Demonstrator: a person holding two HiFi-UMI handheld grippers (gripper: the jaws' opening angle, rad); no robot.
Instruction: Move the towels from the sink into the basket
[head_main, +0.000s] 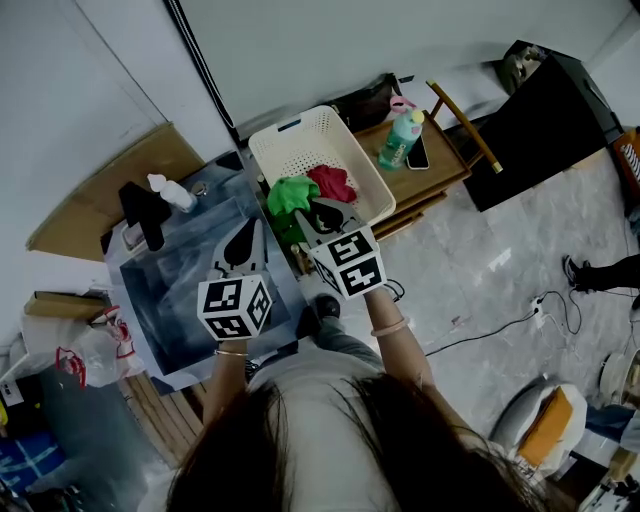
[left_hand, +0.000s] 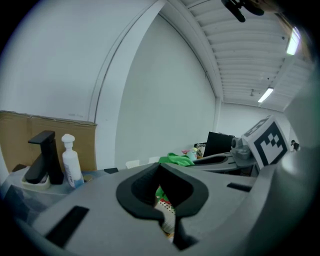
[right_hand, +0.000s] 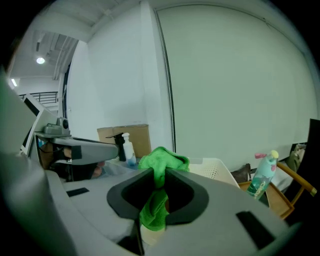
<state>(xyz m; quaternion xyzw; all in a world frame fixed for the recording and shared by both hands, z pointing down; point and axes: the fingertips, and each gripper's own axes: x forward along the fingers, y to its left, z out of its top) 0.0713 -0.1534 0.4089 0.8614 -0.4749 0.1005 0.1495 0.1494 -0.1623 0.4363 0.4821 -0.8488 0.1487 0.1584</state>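
Head view shows the bright green, fuzzy cloth towel bunched in a crumpled lump just left of centre. It is over the near-left corner of the white perforated plastic basket. The right gripper is clenched on it. In the right gripper view the dark pads pinch a fold of the towel, with a puff above the jaws and a tail hanging below them. A dark red crumpled towel already lies inside the basket, just right of the green one.

The left gripper is over the blue-grey sink at centre left. Its jaws are pressed together at the tips with nothing between them.

A black angular faucet and a white pump bottle stand at the sink's upper-left edge. A brown cardboard sheet leans against the wall behind them. The basket's near rim lies between the sink and the basket's inside.

At upper right, a wooden side table touches the basket. It carries a pale green plastic bottle with a pink cap and a dark phone. The bottle's label has print too small to read. A white plastic bag with red print sits at lower left, and its print cannot be read either.
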